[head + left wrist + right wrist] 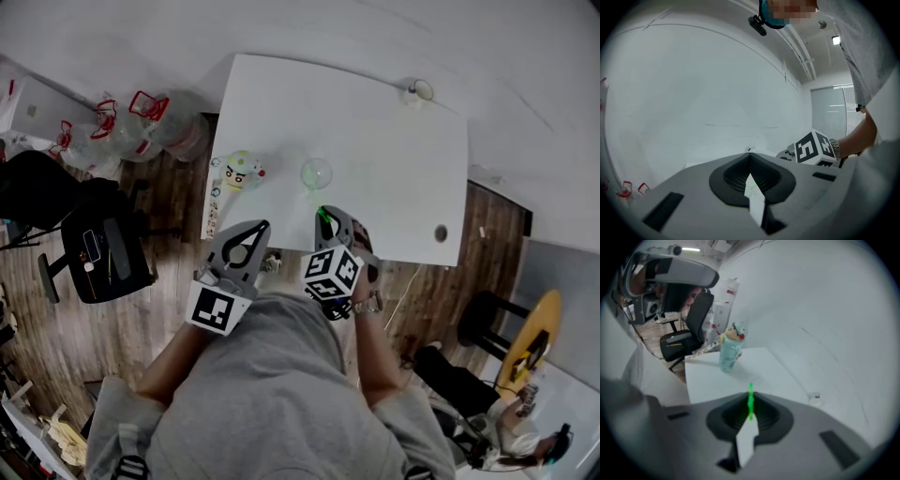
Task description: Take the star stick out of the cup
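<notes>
Right hand-held gripper [330, 221] clamped on star stick [751, 404], left hand-held gripper [750, 161] closed empty, cup [316, 173] beyond

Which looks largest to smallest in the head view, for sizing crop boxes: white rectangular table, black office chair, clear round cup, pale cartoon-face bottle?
1. white rectangular table
2. black office chair
3. clear round cup and pale cartoon-face bottle: near alike, so unranked.

On my feed the person wore a plain grey shirt [272, 394] and a metal wristwatch [372, 303]. The left gripper [251, 228] and right gripper [330, 217] were matte grey with black ribbed jaw linings, each bearing a black-and-white marker cube [331, 273].
</notes>
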The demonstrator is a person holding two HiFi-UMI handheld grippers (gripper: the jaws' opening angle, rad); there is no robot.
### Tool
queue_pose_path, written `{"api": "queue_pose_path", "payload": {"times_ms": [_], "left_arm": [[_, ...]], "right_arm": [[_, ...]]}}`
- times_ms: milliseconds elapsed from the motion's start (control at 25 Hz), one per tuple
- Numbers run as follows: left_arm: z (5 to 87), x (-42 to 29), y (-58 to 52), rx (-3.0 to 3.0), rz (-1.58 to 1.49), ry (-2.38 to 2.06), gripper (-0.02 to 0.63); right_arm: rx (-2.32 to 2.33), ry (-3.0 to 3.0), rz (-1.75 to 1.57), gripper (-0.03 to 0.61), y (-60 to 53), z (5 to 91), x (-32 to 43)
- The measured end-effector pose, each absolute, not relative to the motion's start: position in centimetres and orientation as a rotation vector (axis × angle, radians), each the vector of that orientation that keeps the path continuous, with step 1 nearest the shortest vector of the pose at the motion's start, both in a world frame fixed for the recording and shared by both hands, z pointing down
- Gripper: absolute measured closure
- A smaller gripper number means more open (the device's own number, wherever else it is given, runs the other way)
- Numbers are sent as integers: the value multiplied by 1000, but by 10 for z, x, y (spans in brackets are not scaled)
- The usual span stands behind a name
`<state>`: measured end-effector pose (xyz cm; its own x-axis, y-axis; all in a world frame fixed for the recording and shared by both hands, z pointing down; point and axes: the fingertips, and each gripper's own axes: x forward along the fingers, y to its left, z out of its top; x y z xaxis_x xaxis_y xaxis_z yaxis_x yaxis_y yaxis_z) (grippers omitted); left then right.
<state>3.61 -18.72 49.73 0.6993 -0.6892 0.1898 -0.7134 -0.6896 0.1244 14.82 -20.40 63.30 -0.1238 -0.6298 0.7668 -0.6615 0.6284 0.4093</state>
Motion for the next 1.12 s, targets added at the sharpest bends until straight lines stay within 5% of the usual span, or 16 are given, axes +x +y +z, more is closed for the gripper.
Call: {"api": "queue_pose_path", "payload": {"times_ms": [1120], "left_arm": [[495,36,-156,2752,195,-1088,581]], "right_arm": [[1383,-1931,403,534,-177,609,177]]}}
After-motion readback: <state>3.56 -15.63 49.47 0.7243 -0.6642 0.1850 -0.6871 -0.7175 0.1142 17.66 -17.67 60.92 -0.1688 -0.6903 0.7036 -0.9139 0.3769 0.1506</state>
